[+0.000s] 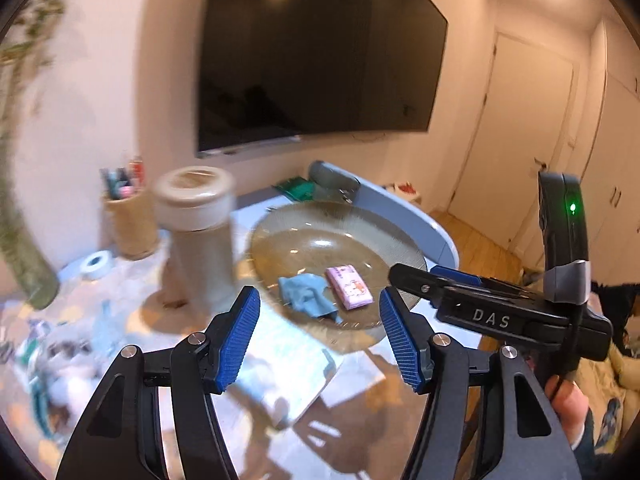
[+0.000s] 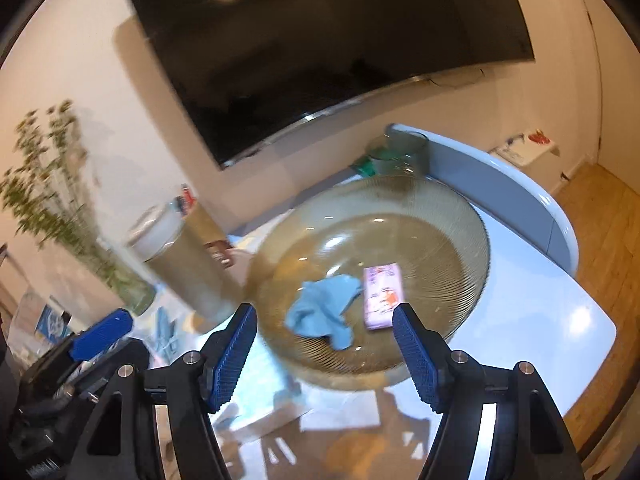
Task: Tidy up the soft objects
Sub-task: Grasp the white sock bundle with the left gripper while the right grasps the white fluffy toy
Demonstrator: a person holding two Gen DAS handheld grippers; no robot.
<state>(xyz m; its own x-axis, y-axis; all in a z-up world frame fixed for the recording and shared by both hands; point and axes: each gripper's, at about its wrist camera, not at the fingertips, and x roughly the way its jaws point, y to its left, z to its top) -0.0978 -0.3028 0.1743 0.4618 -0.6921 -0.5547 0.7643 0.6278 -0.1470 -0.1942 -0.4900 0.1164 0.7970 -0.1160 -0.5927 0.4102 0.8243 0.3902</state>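
In the left wrist view the left gripper point(image 1: 320, 320) fills the lower part of the frame, its blue ribbed pads point(image 1: 239, 340) spread wide with nothing between them. The right gripper point(image 1: 456, 280), marked DAS, reaches in from the right edge just beside the bowl's near-right rim; its blue fingers lie close together there, though that view does not settle its state.

The right wrist view does: the right gripper point(image 2: 326, 344) has its pads point(image 2: 416, 356) spread wide and empty, framing the near rim of the ribbed amber glass bowl point(image 2: 452, 220). The same bowl point(image 1: 288, 224) sits at centre in the left view. Inside it lie a crumpled light blue cloth point(image 2: 324, 312) and, just beside it to the right, a pink tissue pack point(image 2: 382, 296); they also show as cloth point(image 1: 308, 294) and pack point(image 1: 350, 286), near the bowl's floor and clear of its walls.

Left of the bowl, close to its rim, stands a lidded jar point(image 1: 196, 232). Farther left are a pen holder point(image 1: 128, 216) and a tape roll point(image 1: 94, 264). The table edge point(image 2: 576, 344) curves along the right of the frame, with bare tabletop between it and the bowl. A dark television point(image 1: 320, 52) fills the upper middle.
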